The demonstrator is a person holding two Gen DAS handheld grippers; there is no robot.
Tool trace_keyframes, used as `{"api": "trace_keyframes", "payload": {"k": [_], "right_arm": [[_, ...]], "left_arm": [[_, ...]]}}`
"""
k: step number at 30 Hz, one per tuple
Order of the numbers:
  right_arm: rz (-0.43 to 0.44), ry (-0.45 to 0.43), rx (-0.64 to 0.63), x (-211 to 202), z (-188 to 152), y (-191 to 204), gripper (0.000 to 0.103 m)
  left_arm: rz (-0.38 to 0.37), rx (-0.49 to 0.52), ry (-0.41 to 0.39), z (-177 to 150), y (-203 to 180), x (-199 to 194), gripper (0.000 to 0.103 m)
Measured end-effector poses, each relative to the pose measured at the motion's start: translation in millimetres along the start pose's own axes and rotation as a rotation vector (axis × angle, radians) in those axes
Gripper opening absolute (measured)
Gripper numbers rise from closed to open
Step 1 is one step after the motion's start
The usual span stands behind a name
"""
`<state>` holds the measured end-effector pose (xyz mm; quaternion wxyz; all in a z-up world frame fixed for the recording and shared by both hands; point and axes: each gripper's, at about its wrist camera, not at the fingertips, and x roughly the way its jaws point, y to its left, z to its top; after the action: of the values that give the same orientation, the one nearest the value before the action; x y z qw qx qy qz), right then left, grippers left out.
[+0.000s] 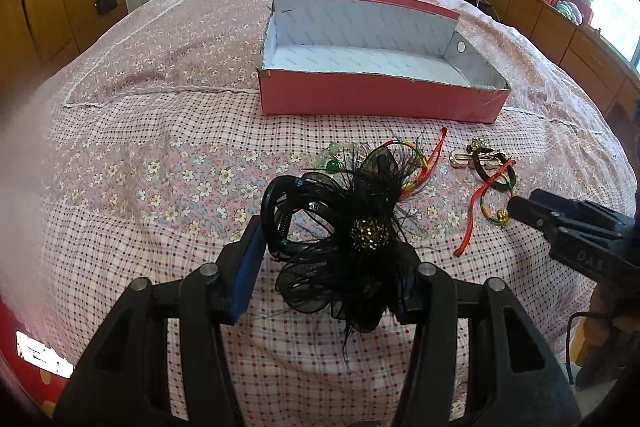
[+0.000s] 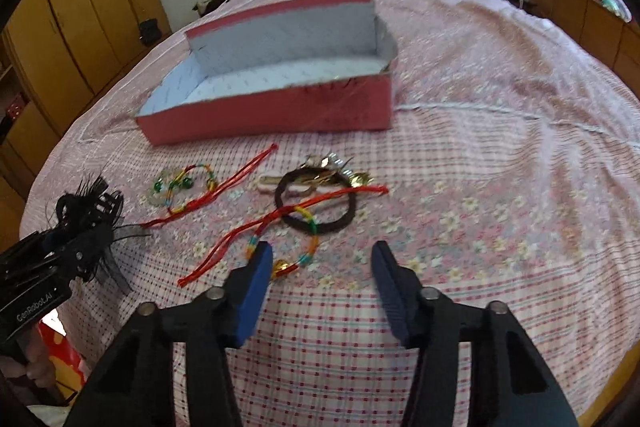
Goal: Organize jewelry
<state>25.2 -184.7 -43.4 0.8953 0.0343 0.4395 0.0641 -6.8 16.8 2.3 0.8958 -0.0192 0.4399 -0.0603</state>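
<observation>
we count one red cardboard box (image 2: pixel 276 111) on the bed, one black feathered hair clip (image 1: pixel 340 227), two red braided cord bracelets (image 2: pixel 288 223) (image 2: pixel 208 195), one dark hair tie (image 2: pixel 316 205), one green bead bracelet (image 1: pixel 334 159), and one small heap of metal clips (image 2: pixel 332 165), number unclear.

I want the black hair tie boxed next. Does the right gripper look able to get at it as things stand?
Probably yes. The right gripper is open just short of the black hair tie, with nothing standing between. But a red cord bracelet lies across the tie and may come up with it.
</observation>
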Motion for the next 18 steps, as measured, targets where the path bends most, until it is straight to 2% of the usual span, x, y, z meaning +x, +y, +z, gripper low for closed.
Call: {"api": "trace_keyframes", "payload": {"k": [4, 12, 18], "right_arm": [[0.016, 0.023, -0.023, 7.8, 0.0, 5.5, 0.042], [0.028, 0.049, -0.059, 17.9, 1.0, 12.3, 0.014], [0.036, 0.035, -0.075, 17.5, 1.0, 15.1, 0.008]], "left_arm": [[-0.001, 0.003, -0.004, 1.5, -3.2, 0.8, 0.045], [0.000, 0.005, -0.008, 2.1, -3.7, 0.5, 0.045], [0.001, 0.011, -0.013, 6.5, -4.8, -0.5, 0.045]]}}
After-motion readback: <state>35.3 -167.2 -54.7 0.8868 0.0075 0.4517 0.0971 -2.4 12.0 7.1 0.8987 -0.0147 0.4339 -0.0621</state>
